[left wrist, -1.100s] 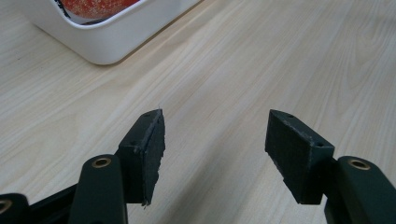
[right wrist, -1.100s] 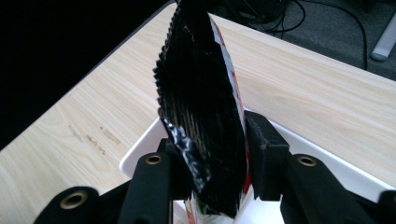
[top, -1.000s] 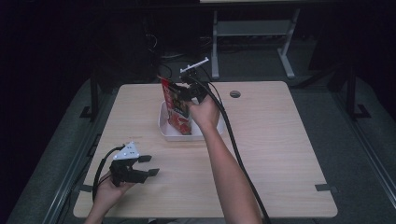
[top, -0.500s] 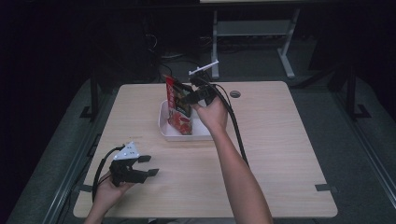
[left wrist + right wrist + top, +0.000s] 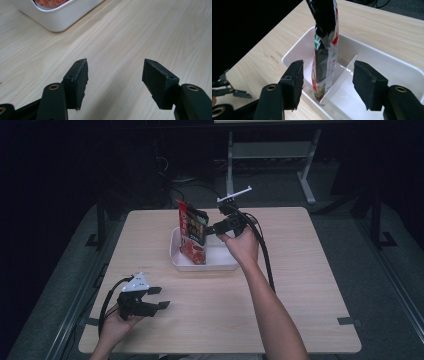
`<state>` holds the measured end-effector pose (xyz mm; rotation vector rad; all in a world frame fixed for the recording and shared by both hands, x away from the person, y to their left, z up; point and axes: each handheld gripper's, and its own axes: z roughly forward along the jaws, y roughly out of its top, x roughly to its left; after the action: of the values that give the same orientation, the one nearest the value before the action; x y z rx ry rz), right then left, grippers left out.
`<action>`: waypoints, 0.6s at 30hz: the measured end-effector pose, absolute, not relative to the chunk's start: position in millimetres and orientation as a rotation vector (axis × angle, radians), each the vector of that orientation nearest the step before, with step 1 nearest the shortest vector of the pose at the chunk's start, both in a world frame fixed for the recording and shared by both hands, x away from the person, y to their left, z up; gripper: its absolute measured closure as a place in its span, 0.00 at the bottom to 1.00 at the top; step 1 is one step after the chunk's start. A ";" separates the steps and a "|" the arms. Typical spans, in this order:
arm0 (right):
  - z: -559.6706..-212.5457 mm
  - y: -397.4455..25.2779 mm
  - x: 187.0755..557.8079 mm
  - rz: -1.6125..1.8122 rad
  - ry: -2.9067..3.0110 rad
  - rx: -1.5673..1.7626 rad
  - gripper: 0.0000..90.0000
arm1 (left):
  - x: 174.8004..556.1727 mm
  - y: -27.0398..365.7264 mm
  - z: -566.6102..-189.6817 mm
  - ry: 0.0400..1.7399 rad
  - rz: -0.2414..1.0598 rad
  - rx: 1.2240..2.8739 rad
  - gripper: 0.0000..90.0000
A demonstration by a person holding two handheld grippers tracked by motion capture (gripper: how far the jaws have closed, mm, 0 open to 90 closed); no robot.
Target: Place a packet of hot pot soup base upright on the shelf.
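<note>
Ahead of my right gripper (image 5: 325,83), a red snack bag (image 5: 325,47) stands in the white divided tray (image 5: 387,67), beside the divider. Its long axis is upright, top end up. Jaws spread wide, empty; my left gripper (image 5: 115,75) likewise.

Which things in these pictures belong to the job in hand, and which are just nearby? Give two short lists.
Part of the job:
- snack bag, standing upright in the tray
- white tray with a divider
- right gripper, jaws open on either side of the bag

Just nearby:
- left gripper, open over the bare table
- metal stand behind the table
</note>
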<state>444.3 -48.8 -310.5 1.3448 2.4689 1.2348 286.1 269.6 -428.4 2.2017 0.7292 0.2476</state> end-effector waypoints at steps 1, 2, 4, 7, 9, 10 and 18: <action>-310.5 -50.6 442.7 1.238 2.469 1.340 0.45 | 286.0 269.4 -428.3 0.729 0.247 2.204 0.41; -310.8 -52.2 441.3 1.242 2.471 1.338 0.45 | 285.9 269.1 -428.3 0.728 0.248 2.205 0.41; -311.6 -55.7 438.7 1.251 2.479 1.339 0.45 | 285.7 268.4 -428.4 0.725 0.248 2.210 0.41; -313.0 -60.7 434.3 1.264 2.484 1.327 0.45 | 285.7 268.0 -428.7 0.725 0.250 2.213 0.41; -313.5 -64.1 431.2 1.270 2.488 1.324 0.44 | 285.7 268.3 -428.6 0.725 0.251 2.214 0.41; -313.8 -66.0 429.5 1.278 2.489 1.320 0.44 | 285.7 268.4 -428.6 0.727 0.252 2.212 0.41; -316.3 -81.2 417.9 1.304 2.507 1.302 0.44 | 286.0 268.3 -429.1 0.730 0.253 2.219 0.41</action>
<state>417.9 -81.2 -316.3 1.3024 2.5072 1.3039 286.0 268.3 -429.1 2.2191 0.7296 0.2527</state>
